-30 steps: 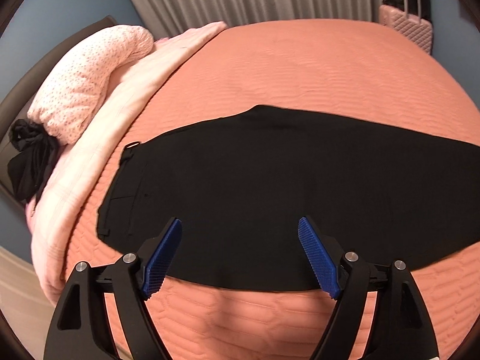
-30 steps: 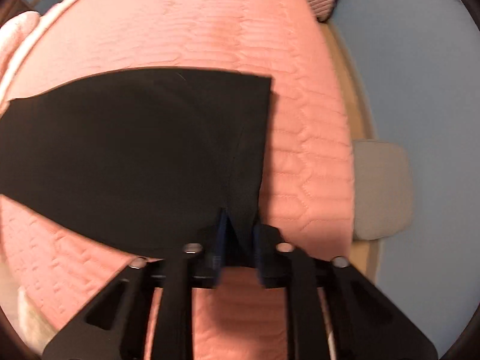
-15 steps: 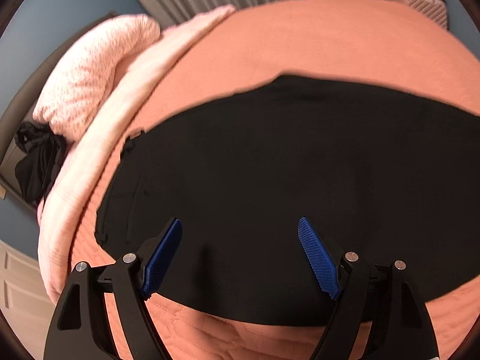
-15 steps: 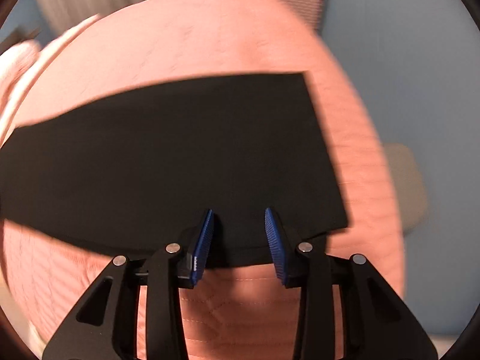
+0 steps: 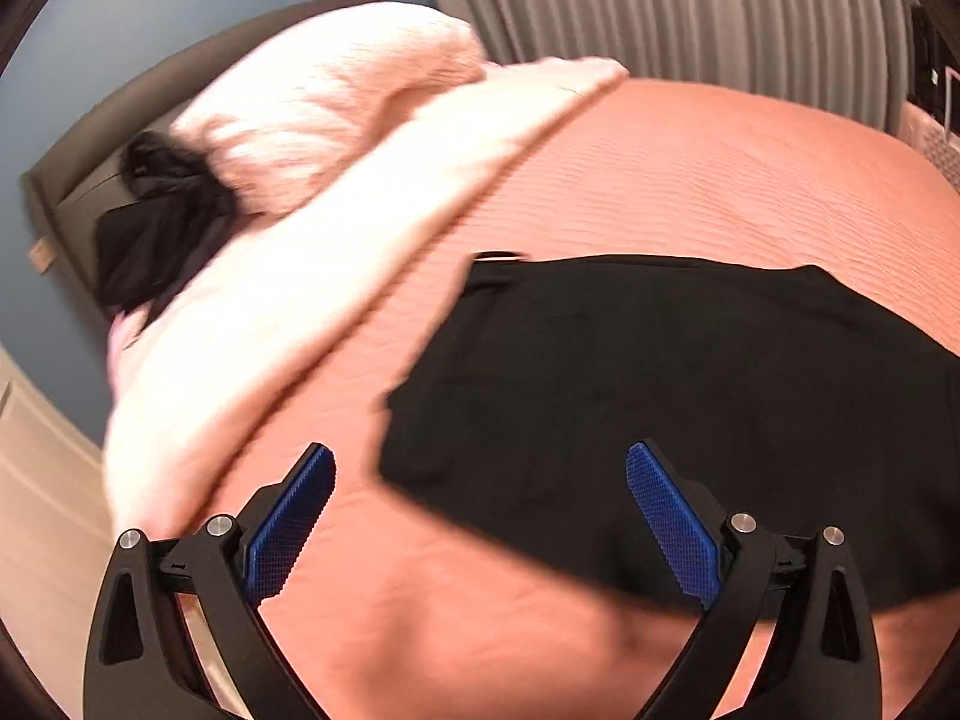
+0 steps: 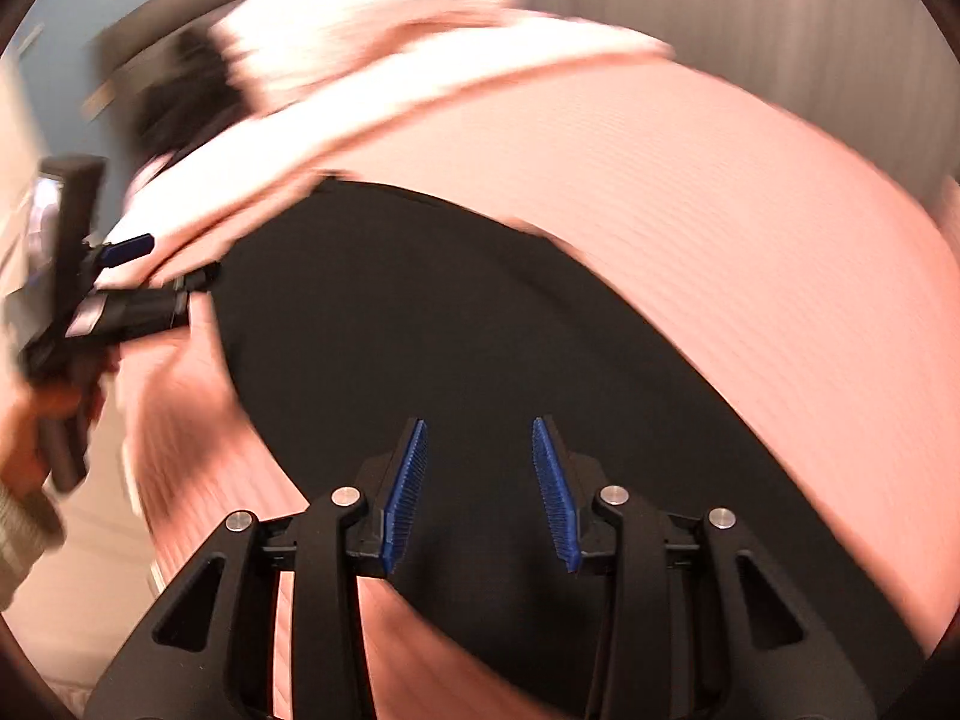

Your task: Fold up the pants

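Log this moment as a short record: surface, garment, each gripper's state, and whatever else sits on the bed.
surface: salmon quilted bedspread
garment: black pants, lying flat on the bedspread, not gripped
left gripper: open, empty, above the waist end of the pants; also seen at the left edge of the right wrist view
right gripper: open, empty, over the pants
other items: pale pink blanket along the bed's far left side; pink pillow; dark crumpled cloth beside the pillow
image quality: motion blur in both views

Black fabric pants (image 5: 690, 396), folded leg over leg, lie flat on a salmon quilted bedspread (image 5: 720, 168), waistband at left.
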Demonstrator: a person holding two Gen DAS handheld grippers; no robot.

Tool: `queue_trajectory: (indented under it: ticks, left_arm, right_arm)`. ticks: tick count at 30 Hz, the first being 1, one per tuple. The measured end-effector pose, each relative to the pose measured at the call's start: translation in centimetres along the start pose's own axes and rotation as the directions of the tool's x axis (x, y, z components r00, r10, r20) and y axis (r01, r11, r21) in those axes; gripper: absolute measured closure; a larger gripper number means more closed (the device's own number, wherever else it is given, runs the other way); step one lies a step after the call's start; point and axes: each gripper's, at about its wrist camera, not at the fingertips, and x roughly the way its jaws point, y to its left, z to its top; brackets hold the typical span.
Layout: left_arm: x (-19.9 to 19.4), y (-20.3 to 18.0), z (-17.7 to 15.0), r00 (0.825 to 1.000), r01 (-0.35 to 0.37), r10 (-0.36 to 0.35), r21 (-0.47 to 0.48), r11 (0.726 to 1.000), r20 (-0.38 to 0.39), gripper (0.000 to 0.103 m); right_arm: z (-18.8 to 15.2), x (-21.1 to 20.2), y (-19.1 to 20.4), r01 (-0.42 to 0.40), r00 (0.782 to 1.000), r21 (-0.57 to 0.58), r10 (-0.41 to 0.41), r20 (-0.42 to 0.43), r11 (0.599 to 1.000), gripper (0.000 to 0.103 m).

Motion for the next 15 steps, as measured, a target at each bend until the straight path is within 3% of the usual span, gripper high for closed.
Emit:
queue_trajectory:
  ticks: [3,6,10,15]
  left_arm:
    - [-1.6,2.7,-2.2,1.0,0.0,0.0,0.007,1.0,0.011,0.006]
    - [-2.7,3.4,-3.7,0.999,-0.016,0.014,0.057,0.998,0.034,0.006]
    - [-2.8,3.0,-4.7,0.999,0.017,-0.02,0.092,0.996,0.037,0.006]
    - [-1.5,2.5,-5.8,0.993,0.117,-0.118,0.065,0.991,0.01,0.006]
  right_arm:
    - [7.2,6.9,4.6,-0.083,0.996,-0.118,0.077,-0.054,0.989,0.067]
    - [12.1,12.7,7.1,-0.074,0.993,-0.2,0.053,-0.11,0.977,0.067]
    - [16.1,18.2,7.4,-0.037,0.99,-0.272,-0.001,-0.138,0.961,0.067]
    - [18.3,22.2,7.5,-0.109,0.983,-0.27,0.063,-0.172,0.957,0.066]
